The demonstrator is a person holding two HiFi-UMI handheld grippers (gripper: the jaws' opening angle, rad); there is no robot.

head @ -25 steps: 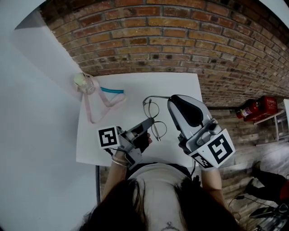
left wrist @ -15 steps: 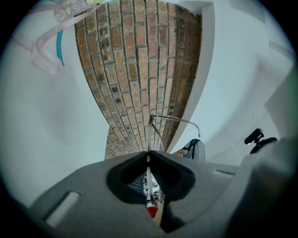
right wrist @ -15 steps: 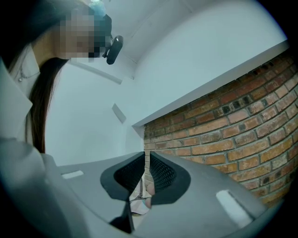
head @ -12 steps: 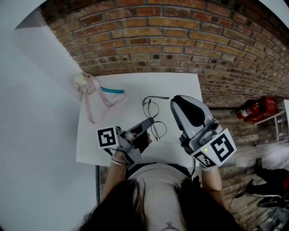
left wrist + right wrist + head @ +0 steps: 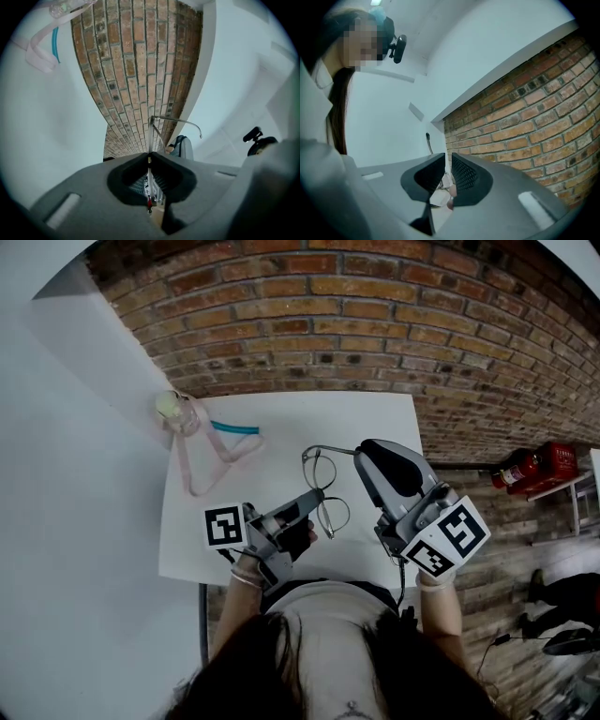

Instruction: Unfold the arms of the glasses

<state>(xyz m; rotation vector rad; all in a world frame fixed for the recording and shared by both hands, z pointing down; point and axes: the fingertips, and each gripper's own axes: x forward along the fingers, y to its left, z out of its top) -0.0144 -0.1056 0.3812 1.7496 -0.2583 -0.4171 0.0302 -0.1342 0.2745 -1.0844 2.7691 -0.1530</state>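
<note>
Glasses (image 5: 320, 471) are held just above the white surface (image 5: 272, 427), toward its 3 o'clock side. They look like thin wire: light, springy, easy to warp. Left gripper (image 5: 312, 495) is clamped on the rim from 7 o'clock. Right gripper (image 5: 361, 449) looks pinched on the upper arm (image 5: 333, 445) at 2 o'clock. I'd swing it gently, close to the hinge.

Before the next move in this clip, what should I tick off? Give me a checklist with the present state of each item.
1. Left tool grip on the glasses: ok, its jaws are shut on the frame's edge.
2. One arm unfolded: ok, it stands out sideways from the frame with its curved end free.
3. Other arm unfolded: cannot tell.
4. Right tool hold: cannot tell. Its jaws are nearly together, and a thin arm tip rises behind one jaw.
5. Clutter: ok, the pink strap lies apart from the glasses, at the far left of the table.
</note>
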